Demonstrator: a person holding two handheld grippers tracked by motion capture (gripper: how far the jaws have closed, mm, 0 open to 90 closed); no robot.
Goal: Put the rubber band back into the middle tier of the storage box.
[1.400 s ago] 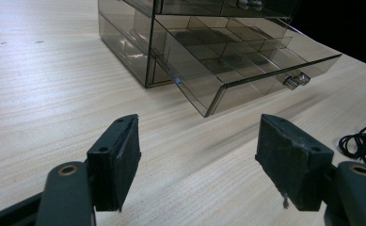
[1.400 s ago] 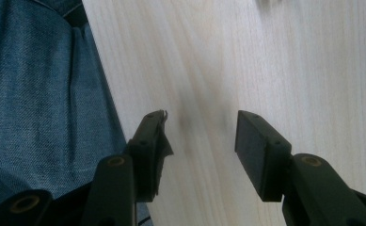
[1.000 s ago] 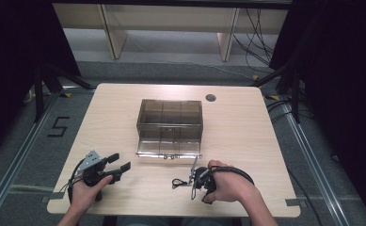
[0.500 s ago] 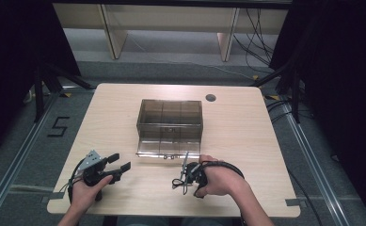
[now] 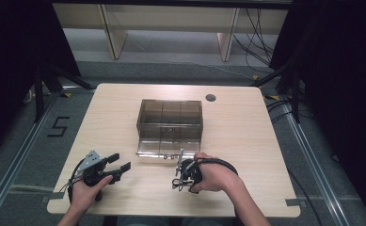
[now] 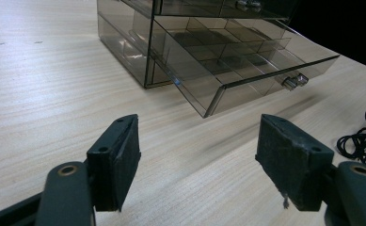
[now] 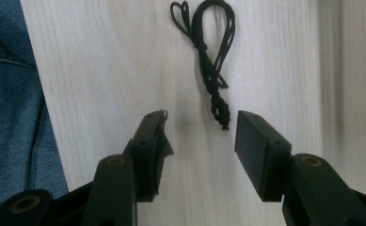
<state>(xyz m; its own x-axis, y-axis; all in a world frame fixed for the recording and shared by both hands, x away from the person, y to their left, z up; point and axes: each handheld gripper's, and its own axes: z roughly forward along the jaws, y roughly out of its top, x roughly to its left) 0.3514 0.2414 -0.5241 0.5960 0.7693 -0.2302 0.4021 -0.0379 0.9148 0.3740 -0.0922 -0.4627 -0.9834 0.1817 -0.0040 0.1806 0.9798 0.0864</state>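
Right claw [image 7: 199,136]: jaws spread wide, just now narrowing slightly, nothing between the pads. I point it down at the bench [image 7: 284,61].

Item, black cord [image 7: 209,66]: a small looped and knotted bundle lying flat on the bench. Its knotted tail ends just ahead of the gap between my right jaws; its loops lie farther on. The long axis runs away from the claw, roughly in line with it, so the jaws straddle the tail crosswise. In the high view the cord [image 5: 176,184] sits just left of my right hand [image 5: 211,176].

Left claw [image 6: 197,162]: jaws spread, empty, held low over bare bench, well apart from the cord [image 6: 357,141], which lies off to its right.

Nearer hand: the right, by a clear margin.

Beyond: smoked clear drawer cabinet [image 5: 170,120] at bench centre, bottom drawer [image 6: 246,70] pulled out toward me, compartments apparently empty.
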